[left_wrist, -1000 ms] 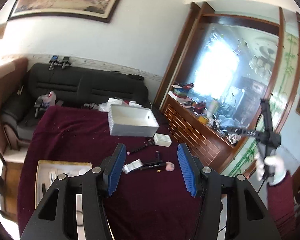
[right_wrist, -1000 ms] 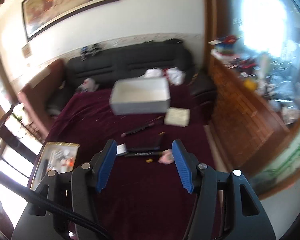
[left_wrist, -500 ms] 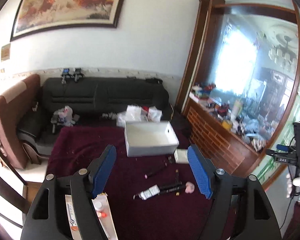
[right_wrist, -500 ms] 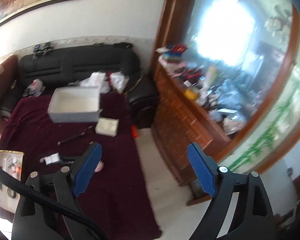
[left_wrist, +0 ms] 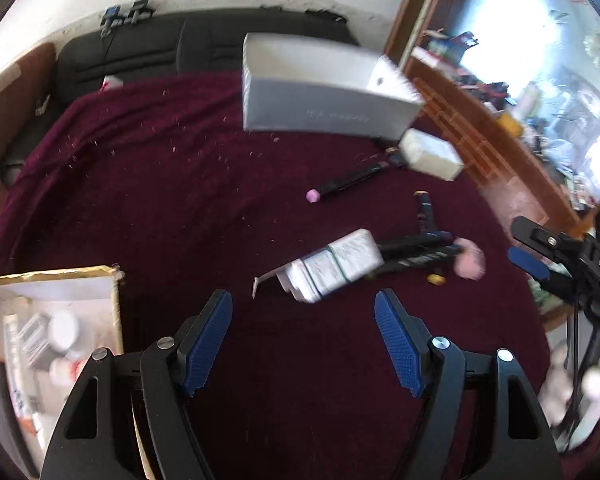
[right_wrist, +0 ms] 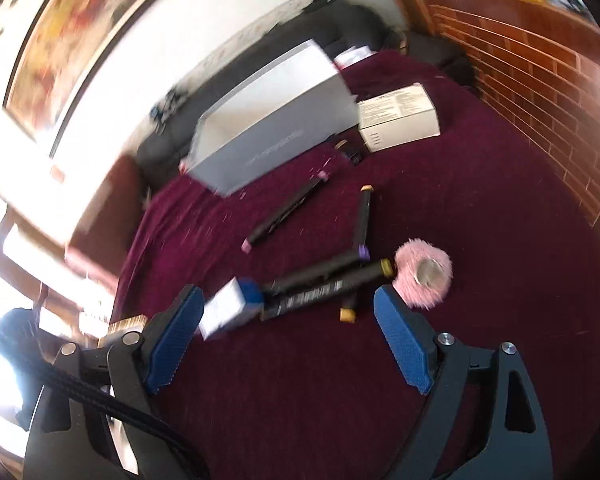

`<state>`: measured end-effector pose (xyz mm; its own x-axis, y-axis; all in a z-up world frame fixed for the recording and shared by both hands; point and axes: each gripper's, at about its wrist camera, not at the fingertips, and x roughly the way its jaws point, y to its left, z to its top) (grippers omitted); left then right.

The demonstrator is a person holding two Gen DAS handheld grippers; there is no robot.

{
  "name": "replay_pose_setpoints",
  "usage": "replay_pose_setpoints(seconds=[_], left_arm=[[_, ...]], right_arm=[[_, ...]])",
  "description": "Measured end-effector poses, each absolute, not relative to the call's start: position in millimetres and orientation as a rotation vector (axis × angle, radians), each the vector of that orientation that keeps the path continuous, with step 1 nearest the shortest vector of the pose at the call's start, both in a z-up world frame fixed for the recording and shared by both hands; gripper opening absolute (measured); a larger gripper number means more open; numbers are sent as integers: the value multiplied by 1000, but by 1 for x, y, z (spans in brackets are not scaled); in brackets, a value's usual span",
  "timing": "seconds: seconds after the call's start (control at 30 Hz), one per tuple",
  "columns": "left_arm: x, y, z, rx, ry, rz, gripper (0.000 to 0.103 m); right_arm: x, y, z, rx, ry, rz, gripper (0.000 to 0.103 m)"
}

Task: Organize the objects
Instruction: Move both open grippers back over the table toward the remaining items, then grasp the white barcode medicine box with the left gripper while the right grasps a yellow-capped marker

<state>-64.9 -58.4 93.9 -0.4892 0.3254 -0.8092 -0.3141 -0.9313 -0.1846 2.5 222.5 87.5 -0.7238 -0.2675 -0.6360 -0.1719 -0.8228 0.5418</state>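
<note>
- Left tongs (left_wrist: 303, 316) spread, nothing between, above the maroon-clothed table (left_wrist: 180, 208)
- Right tongs (right_wrist: 286, 312) spread over black marker pens (right_wrist: 324, 280); blurred white packet (right_wrist: 228, 306), perhaps a small box

Matt maroon cloth (left_wrist: 180, 208), fluffy puff (right_wrist: 422, 276)

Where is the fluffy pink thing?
The fluffy pink thing lies on the dark red cloth on the right of the right wrist view, touching the yellow-capped end of a black marker, in front of the big grey box.
</note>
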Motion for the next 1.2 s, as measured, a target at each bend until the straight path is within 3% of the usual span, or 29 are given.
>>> replay_pose_setpoints(seconds=[0.2, 0.33, 0.43, 0.6, 0.77, 0.97, 1.2], left_arm=[[-117, -27, 75, -1229, 51, 2497, 68], [-130, -2, 46, -1324, 31, 2333, 67], [-113, 5, 31, -1410, -68, 2133, 67], [-66, -6, 51, -1359, -163, 2091, 67], [-45, 8, 62, -1254, 8, 2258, 67], [-23, 59, 45, -1073, 505, 2216, 70], [5, 80, 26, -1075, 650, 2113, 69]], right_arm=[[-10, 229, 67, 1029, -914, -2812, 87], [-2, 243, 63, 953, -934, -2825, 87], [3, 257, 58, 945, -993, -2809, 87], [5, 267, 54, 929, -1059, -2765, 87], [3, 271, 43, 969, -1071, -2751, 87], [6, 278, 39, 1005, -1090, -2765, 87], [8, 283, 40, 1003, -1076, -2842, 87]])
